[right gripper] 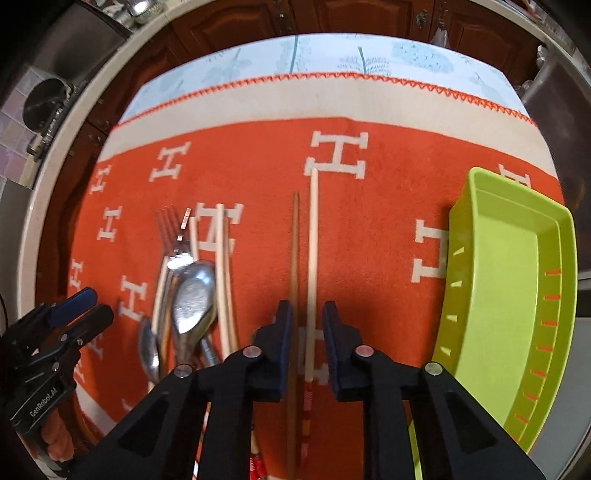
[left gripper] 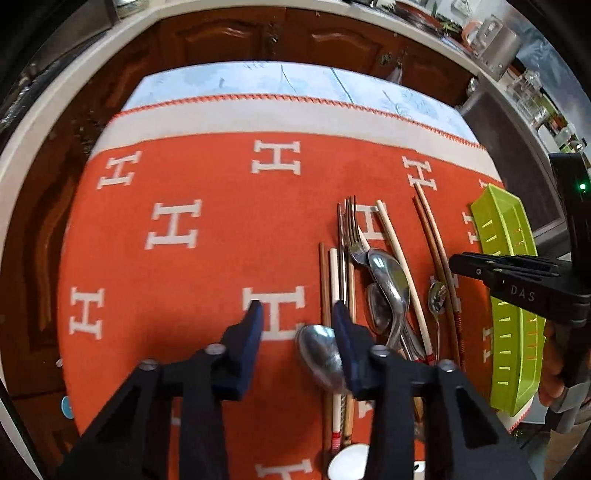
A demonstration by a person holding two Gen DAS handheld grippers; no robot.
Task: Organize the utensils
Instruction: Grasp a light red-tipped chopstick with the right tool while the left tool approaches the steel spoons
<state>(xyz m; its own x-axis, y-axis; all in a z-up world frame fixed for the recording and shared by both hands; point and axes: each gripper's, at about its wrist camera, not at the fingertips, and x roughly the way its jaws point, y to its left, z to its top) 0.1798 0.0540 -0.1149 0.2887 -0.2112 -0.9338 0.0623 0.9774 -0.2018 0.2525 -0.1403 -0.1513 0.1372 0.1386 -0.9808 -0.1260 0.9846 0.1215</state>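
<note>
Utensils lie on an orange blanket with white H marks. In the left wrist view a pile holds a fork [left gripper: 352,236], metal spoons [left gripper: 388,277], white and brown chopsticks [left gripper: 334,280] and a spoon [left gripper: 319,354] near my fingers. My left gripper [left gripper: 297,310] is open above the blanket, left of the pile. In the right wrist view my right gripper [right gripper: 306,314] is open, its fingers astride a brown chopstick [right gripper: 294,266] and a white chopstick [right gripper: 313,251]. A lime green tray [right gripper: 517,295] lies right of it and looks empty. The pile of spoons [right gripper: 194,299] lies to the left.
The blanket covers a table with a pale patterned cloth [left gripper: 295,79] at the far edge. Dark wooden cabinets [left gripper: 229,33] and a white counter stand beyond. The green tray [left gripper: 517,295] lies at the table's right edge. A small white dish [left gripper: 349,461] sits at the near edge.
</note>
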